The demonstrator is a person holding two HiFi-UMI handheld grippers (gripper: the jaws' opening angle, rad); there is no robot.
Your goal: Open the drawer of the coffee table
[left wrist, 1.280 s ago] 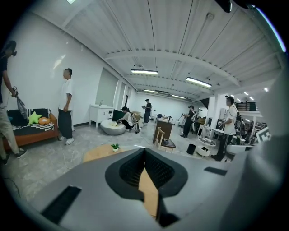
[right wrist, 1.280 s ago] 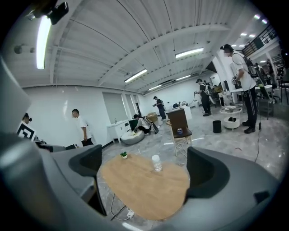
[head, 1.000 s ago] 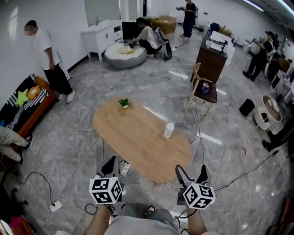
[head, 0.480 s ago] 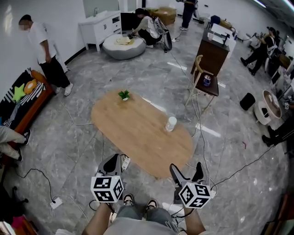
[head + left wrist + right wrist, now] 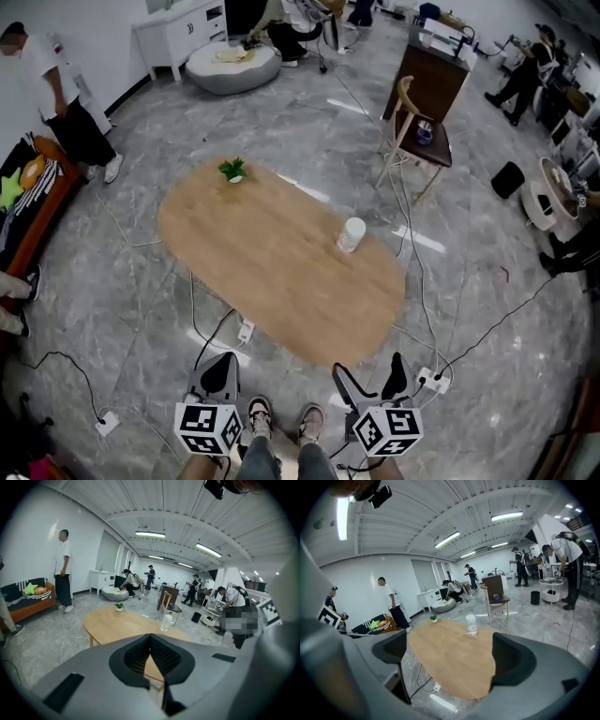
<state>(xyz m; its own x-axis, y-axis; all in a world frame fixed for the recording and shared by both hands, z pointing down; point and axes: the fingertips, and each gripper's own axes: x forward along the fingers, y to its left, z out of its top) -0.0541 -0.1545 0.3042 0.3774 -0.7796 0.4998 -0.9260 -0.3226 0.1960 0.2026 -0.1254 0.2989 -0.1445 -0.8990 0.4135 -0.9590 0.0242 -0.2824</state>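
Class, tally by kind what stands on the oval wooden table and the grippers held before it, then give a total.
Potted plant: 1
Pale container: 1
Grippers: 2, the left gripper shut, the right gripper open
Total: 4

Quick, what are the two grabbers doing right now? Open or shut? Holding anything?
Left gripper: shut, with nothing between its jaws.
Right gripper: open, holding nothing.
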